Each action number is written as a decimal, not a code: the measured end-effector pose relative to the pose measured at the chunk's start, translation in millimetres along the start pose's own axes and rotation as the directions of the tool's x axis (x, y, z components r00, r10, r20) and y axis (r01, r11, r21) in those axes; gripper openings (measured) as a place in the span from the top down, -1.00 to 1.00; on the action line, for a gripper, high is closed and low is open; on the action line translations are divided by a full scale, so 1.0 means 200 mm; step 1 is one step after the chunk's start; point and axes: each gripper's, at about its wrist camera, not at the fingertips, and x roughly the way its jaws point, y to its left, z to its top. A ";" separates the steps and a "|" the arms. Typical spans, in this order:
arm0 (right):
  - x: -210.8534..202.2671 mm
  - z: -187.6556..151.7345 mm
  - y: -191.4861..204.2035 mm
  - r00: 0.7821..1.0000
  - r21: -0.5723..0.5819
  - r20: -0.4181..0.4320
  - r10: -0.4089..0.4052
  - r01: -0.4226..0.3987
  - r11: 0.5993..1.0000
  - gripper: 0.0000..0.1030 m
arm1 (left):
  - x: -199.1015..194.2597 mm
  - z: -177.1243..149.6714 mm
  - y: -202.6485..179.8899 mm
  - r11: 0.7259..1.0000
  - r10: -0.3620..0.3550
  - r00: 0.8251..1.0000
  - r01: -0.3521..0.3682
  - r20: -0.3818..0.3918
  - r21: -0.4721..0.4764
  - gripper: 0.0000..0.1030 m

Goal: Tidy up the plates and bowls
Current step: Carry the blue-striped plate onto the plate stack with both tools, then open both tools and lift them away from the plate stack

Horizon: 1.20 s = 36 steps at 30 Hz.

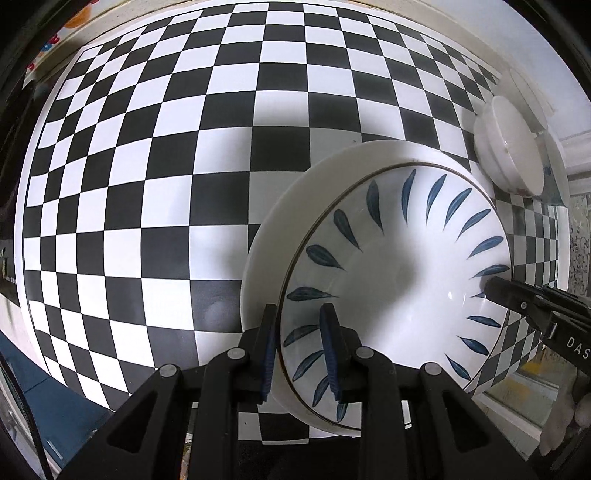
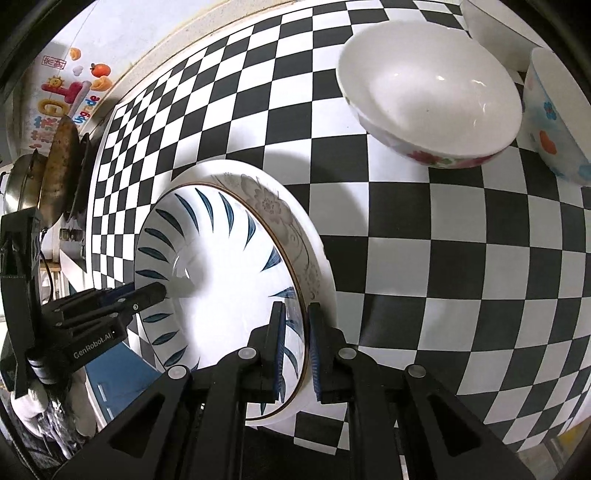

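A white plate with blue leaf marks sits stacked on a larger plate with a grey flower rim on the checkered table. My left gripper is shut on the leaf plate's near rim, one finger inside, one outside. My right gripper is shut on the same plate's opposite rim. Each gripper shows in the other's view, the right one and the left one. A white bowl with red flowers stands further off.
A second bowl with orange and blue flowers stands beside the white bowl, with a white object behind them. Pans hang past the table's left edge. The checkered tabletop stretches left of the plates.
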 end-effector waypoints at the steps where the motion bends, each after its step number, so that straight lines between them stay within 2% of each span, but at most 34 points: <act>1: 0.00 0.00 0.00 1.000 0.003 0.003 -0.001 0.001 1.000 0.71 | 0.00 0.00 0.00 1.000 -0.001 1.000 0.001 -0.001 -0.004 0.59; 7: -0.02 -0.01 -0.03 1.000 0.038 0.014 0.013 -0.014 0.999 0.71 | 0.00 -0.01 0.06 1.000 -0.017 1.000 0.017 0.004 -0.024 0.59; 13: -0.06 -0.04 -0.03 0.999 0.046 0.039 -0.006 0.005 0.999 0.70 | -0.05 -0.03 0.10 0.999 -0.019 0.999 0.020 0.034 -0.039 0.59; 19: -0.17 -0.12 0.04 0.991 0.021 0.107 -0.076 0.074 0.997 0.64 | -0.23 -0.16 0.10 1.000 0.002 0.992 0.001 0.126 -0.025 0.59; 24: -0.33 -0.28 0.19 0.968 -0.034 0.202 -0.147 0.157 0.987 0.52 | -0.44 -0.34 0.07 0.999 0.035 0.972 -0.036 0.232 -0.001 0.59; 27: -0.44 -0.42 0.30 0.954 -0.061 0.256 -0.157 0.178 0.982 0.26 | -0.59 -0.46 0.06 0.998 0.052 0.952 -0.055 0.301 0.004 0.56; 29: -0.51 -0.50 0.35 0.944 -0.075 0.290 -0.160 0.189 0.979 -0.20 | -0.66 -0.51 0.02 0.998 0.065 0.940 -0.070 0.336 0.003 0.46; 31: -0.58 -0.59 0.40 0.930 -0.082 0.327 -0.166 0.203 0.976 -0.51 | -0.75 -0.58 0.00 0.996 0.080 0.922 -0.085 0.380 -0.002 0.45; 36: -0.77 -0.81 0.50 0.884 -0.073 0.422 -0.198 0.251 0.965 -0.64 | -0.91 -0.72 -0.02 0.996 0.077 0.881 -0.090 0.467 0.006 0.28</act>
